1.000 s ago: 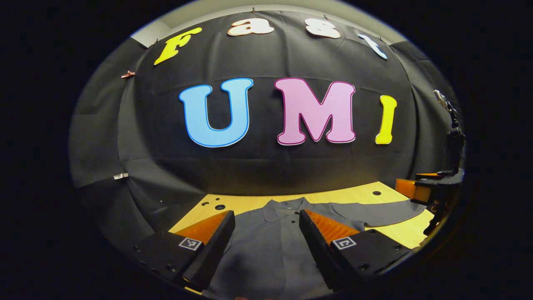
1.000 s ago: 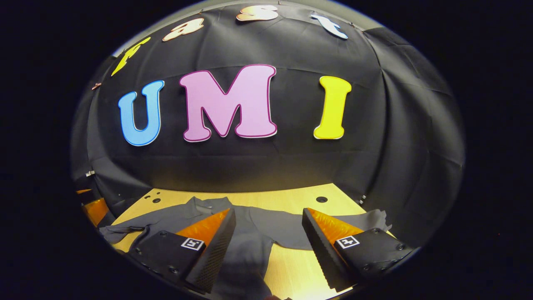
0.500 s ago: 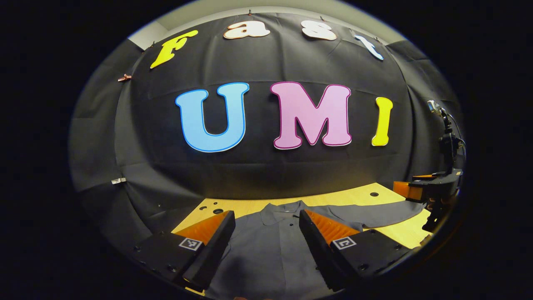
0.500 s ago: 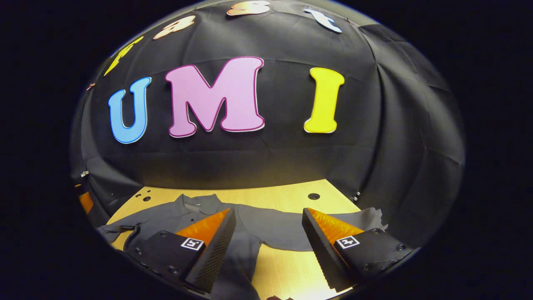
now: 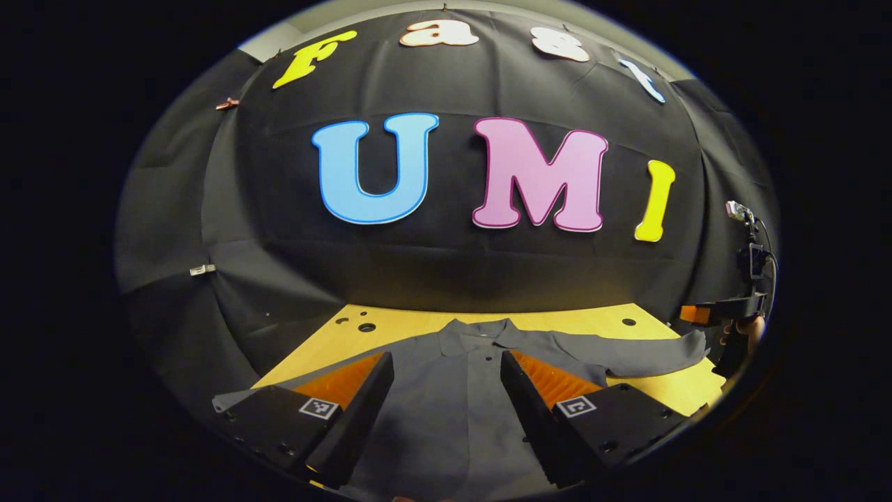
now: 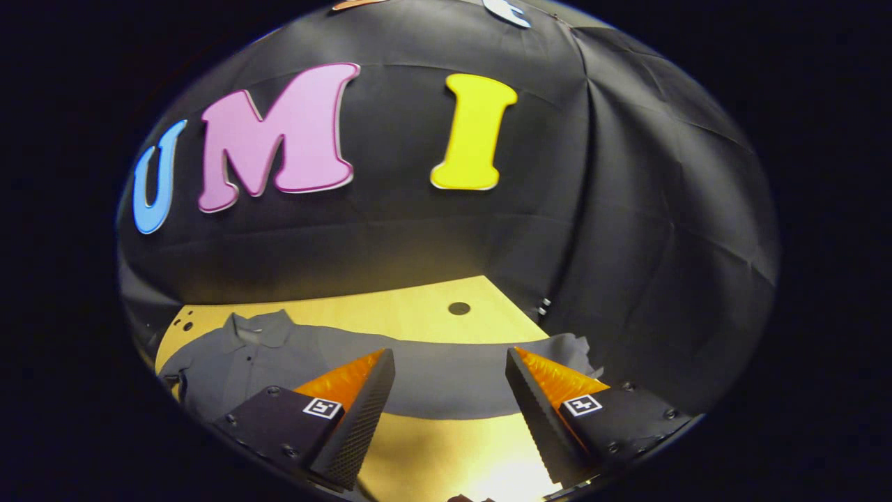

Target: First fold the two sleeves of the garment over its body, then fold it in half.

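Looking along my left gripper (image 5: pixel 446 390), I see its two fingers spread wide apart with nothing between them; they hang above the body of the dark grey collared shirt (image 5: pixel 453 411) and I cannot tell whether they touch the cloth. That shirt lies flat, front up, on the pale wooden tabletop (image 5: pixel 418 322), collar (image 5: pixel 481 333) toward the black cloth wall (image 5: pixel 446 272), a short button placket running down from the collar. Taking the collar as my mark: to its left one sleeve (image 5: pixel 237 399) runs out toward the table's near left edge, partly hidden behind my left finger. To its right the other long sleeve (image 5: pixel 627 354) stretches straight out across the wood, unfolded, its cuff near the table's right edge. Just past that cuff, farther right of the collar, I can see the right gripper (image 5: pixel 725 310) at the rim of the left gripper view, with a hand (image 5: pixel 749 328) behind it.

In the right gripper view, the collar (image 6: pixel 258 326) sits far to the left, and the shirt's body (image 6: pixel 230 369) spreads below it. Right of the collar the long sleeve (image 6: pixel 453 376) crosses the table (image 6: pixel 390 314) behind both fingers, ending in a slightly rumpled cuff (image 6: pixel 575 348) at the table's right edge. My right gripper (image 6: pixel 449 401) is likewise wide apart and empty, poised over the bare wood just in front of that sleeve, well to the right of the collar.
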